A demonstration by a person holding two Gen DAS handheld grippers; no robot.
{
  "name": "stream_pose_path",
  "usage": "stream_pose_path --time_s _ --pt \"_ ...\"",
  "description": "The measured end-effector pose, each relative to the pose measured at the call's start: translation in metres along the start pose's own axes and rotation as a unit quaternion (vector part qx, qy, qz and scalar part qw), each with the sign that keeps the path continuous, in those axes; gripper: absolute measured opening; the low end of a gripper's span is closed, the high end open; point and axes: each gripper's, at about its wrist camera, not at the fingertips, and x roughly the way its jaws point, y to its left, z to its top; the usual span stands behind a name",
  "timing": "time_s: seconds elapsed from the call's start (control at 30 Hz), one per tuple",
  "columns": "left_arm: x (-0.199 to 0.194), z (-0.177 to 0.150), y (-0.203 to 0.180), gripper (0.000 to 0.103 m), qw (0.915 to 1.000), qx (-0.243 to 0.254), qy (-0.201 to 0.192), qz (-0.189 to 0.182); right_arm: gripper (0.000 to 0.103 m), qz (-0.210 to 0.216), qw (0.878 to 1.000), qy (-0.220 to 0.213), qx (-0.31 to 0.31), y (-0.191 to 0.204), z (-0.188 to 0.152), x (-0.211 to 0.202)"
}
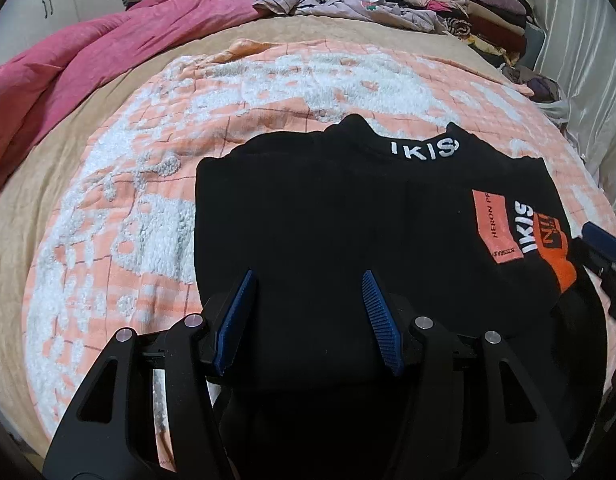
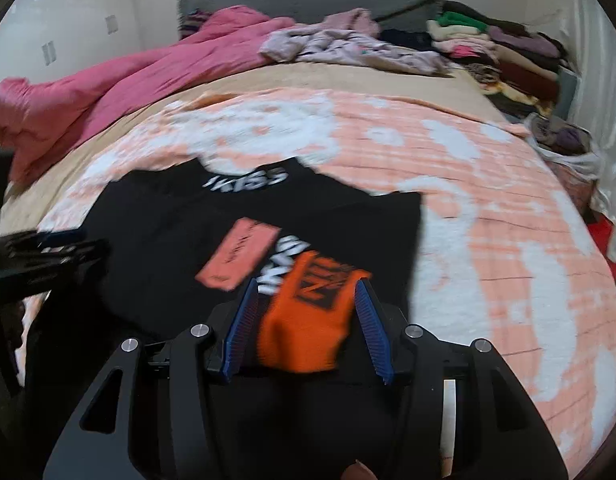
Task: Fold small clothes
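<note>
While both grippers gape | black shirt (image 1: 327, 208) flat | blanket (image 1: 148, 184) bare leftward

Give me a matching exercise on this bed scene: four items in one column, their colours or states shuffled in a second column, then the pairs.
Items
1. sweater
2. quilt
3. blanket
4. left gripper

Descriptions
A. pink, bunched at the far left
B. open, over the black fabric
C. black with white lettering, lying flat
D. peach and white, spread under the garment

Pairs: 1-C, 2-A, 3-D, 4-B
</note>
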Motion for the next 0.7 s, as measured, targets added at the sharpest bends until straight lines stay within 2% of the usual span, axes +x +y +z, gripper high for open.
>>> stream_pose_path --time_s 0.17,0.27,0.3,0.37,0.7 --pt "0.001 -0.005 -0.001 0.048 1.0 0.005 0.001 0.004 0.048 0.03 0.999 0.021 -0.027 0.023 -0.005 0.013" --pt "0.001 -0.008 -0.001 0.048 1.0 0.008 0.002 0.003 0.047 0.008 0.998 0.064 -0.015 0.02 -0.015 0.032" --pt "0.003 -0.01 -0.001 0.048 0.9999 0.01 0.004 0.002 0.048 0.014 0.998 0.067 -0.002 0.015 -0.018 0.036" --pt "0.005 -0.011 -0.001 0.048 0.9999 0.011 0.006 0.001 0.048 0.022 0.998 0.062 0.018 0.01 -0.021 0.038" --pt "0.001 -0.017 0.001 0.048 1.0 0.004 -0.007 -0.005 0.052 0.014 0.999 0.042 0.026 0.012 -0.025 0.026"
